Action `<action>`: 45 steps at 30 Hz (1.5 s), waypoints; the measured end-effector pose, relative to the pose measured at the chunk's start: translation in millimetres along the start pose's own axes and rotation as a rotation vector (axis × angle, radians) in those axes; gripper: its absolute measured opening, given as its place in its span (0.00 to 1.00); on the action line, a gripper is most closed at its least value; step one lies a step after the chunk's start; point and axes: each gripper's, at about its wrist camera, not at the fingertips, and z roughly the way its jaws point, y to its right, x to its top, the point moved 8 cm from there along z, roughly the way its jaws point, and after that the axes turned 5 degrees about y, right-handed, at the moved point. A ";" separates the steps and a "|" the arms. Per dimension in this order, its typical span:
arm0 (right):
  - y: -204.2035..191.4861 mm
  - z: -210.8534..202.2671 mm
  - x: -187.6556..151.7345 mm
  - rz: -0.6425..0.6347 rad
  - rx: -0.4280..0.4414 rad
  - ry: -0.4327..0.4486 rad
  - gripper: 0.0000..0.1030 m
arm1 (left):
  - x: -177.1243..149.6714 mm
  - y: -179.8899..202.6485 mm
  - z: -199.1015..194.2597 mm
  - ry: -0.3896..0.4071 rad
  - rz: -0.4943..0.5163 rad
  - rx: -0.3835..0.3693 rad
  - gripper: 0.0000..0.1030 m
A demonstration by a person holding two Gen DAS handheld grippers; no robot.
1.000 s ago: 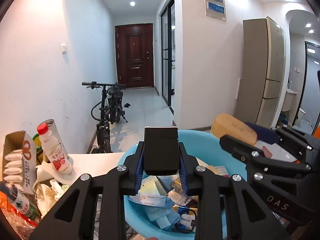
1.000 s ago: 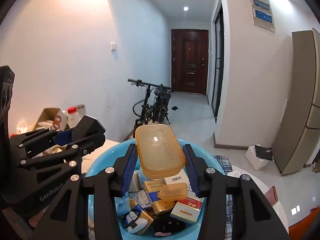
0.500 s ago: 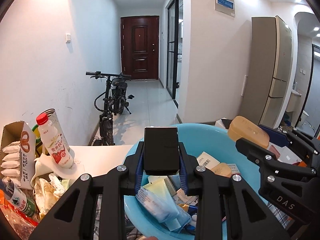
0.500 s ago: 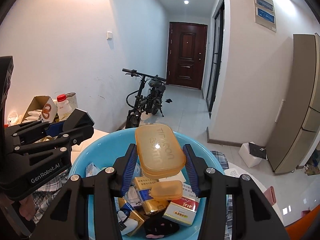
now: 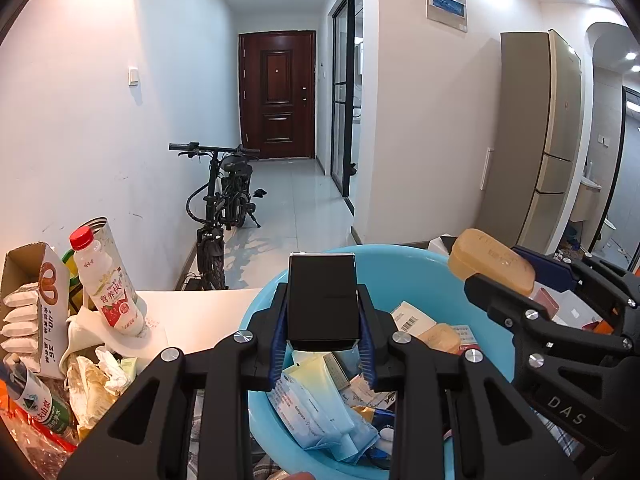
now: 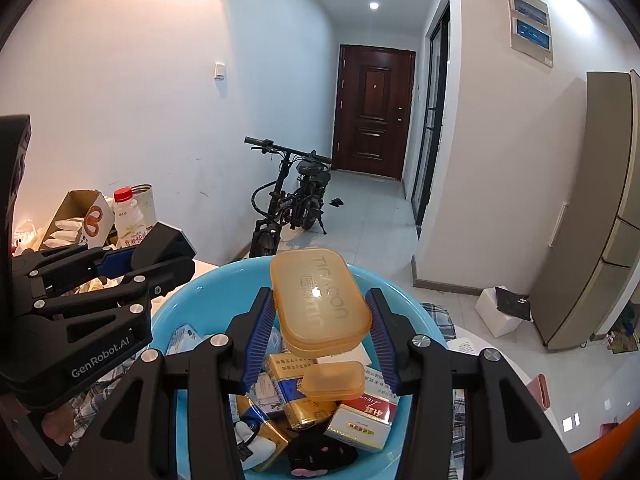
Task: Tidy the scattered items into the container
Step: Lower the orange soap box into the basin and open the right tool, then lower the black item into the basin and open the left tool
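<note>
A light blue basin (image 5: 408,268) (image 6: 200,300) stands on the table, holding several packets, boxes and a small orange case (image 6: 333,380). My left gripper (image 5: 322,320) is shut on a black box (image 5: 322,300) and holds it over the basin's near left part. My right gripper (image 6: 318,328) is shut on an orange translucent case (image 6: 318,300) above the basin's middle. The case also shows in the left wrist view (image 5: 491,261), and the black box shows in the right wrist view (image 6: 162,242).
On the white table (image 5: 200,312) left of the basin stand a red-capped drink bottle (image 5: 106,280), an open snack box (image 5: 32,300), a green bottle (image 5: 34,400) and crumpled wrappers (image 5: 96,376). A bicycle (image 5: 222,204) leans by the hallway wall beyond.
Both grippers have drawn back a little toward the basin's near side, still holding their items. The basin and its contents show more in both views.
</note>
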 end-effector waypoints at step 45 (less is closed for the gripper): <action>-3.0 -0.9 5.9 -0.064 -0.110 0.017 1.00 | 3.4 0.2 -5.7 0.011 0.003 0.005 0.27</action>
